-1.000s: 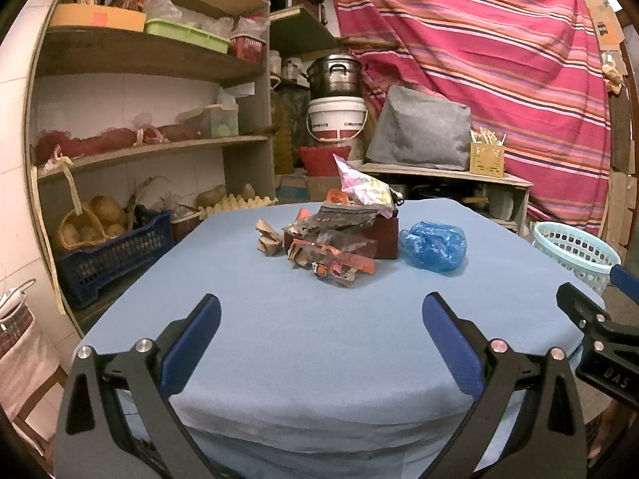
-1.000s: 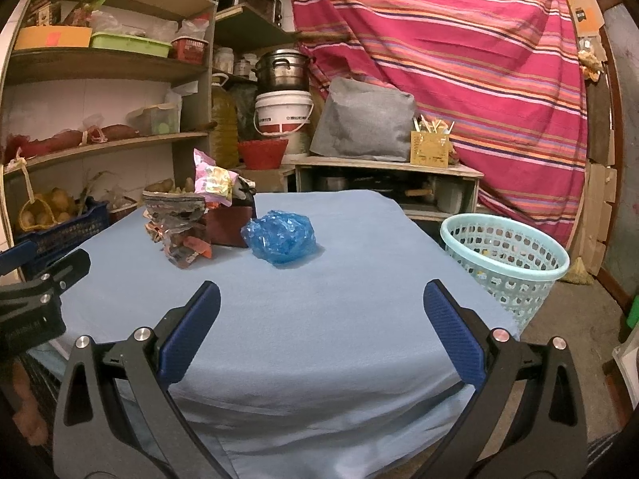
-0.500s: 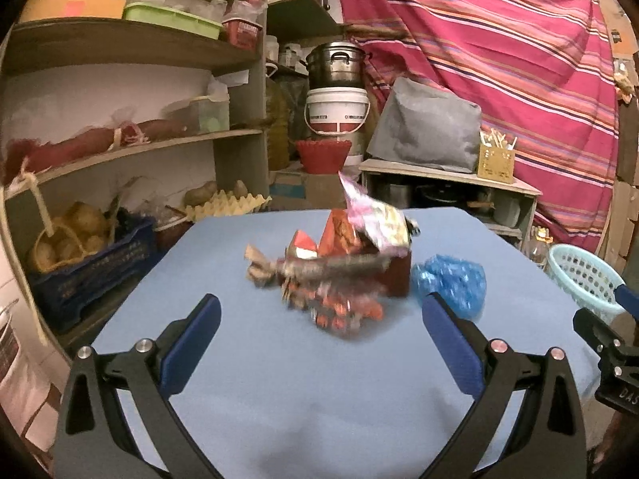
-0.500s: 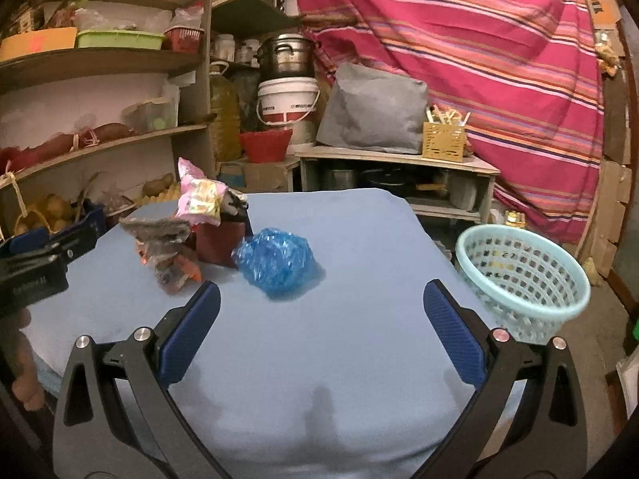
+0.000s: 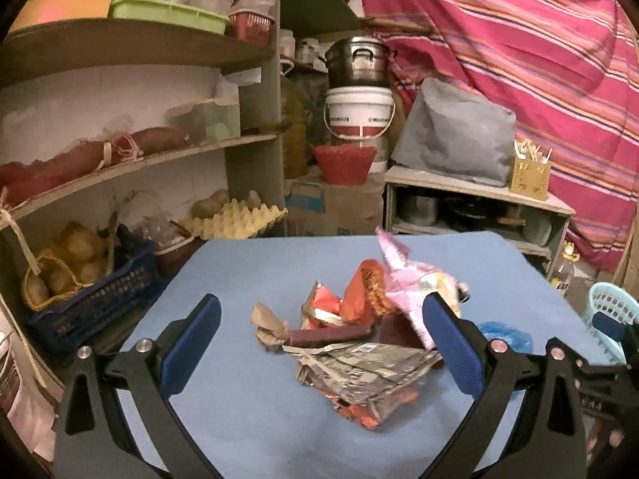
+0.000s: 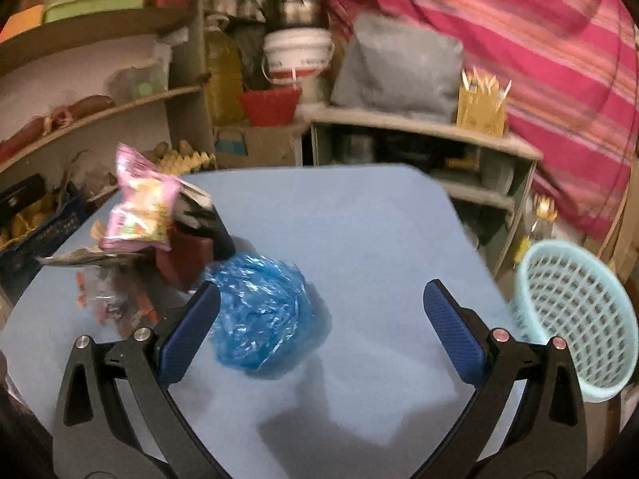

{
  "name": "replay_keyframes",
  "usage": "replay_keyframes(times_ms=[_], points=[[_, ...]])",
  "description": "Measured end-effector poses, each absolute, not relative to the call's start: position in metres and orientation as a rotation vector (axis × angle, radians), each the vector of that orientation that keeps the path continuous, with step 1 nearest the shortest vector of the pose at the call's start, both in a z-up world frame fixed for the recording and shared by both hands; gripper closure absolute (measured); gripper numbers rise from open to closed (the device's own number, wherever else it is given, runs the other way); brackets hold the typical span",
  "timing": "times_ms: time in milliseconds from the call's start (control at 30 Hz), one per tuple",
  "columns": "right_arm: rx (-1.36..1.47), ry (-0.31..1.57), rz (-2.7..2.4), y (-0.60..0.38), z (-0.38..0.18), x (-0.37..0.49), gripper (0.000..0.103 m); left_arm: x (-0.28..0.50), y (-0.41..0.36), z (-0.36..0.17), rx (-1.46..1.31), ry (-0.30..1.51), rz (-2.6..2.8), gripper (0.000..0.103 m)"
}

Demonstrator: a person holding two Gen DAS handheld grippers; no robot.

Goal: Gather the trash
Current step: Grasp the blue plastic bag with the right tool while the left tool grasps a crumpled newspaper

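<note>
Both grippers had moved in closer vs 0.5 s ago. Left gripper [image 5: 321, 335] spread wide, straddling the wrapper pile [image 5: 355, 355] on the blue table [image 5: 247, 263]. Right gripper [image 6: 321, 325] also agape, blue bag [image 6: 261, 313] just inside its left finger. Mesh basket [image 6: 575, 315] right of table; contents not visible.

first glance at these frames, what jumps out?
A heap of crumpled wrappers sits mid-table on the blue tablecloth, topped by a pink snack bag, with the open left gripper framing it. Just beside it lies a crumpled blue plastic bag, near the open right gripper. A pale turquoise basket stands off the table's right edge.
</note>
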State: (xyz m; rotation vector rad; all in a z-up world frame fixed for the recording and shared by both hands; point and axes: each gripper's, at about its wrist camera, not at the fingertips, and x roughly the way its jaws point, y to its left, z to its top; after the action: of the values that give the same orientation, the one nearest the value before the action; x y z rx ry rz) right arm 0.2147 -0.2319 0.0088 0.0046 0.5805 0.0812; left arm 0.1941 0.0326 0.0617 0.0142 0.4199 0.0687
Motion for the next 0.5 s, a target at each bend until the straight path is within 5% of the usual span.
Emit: replay_keyframes(times_ms=[500], points=[[-0.029,0.710,0.103,-0.204,-0.025,0.260,0.008,0.231,0.039,0.006,-0.010,0.682,-0.025,0.005]])
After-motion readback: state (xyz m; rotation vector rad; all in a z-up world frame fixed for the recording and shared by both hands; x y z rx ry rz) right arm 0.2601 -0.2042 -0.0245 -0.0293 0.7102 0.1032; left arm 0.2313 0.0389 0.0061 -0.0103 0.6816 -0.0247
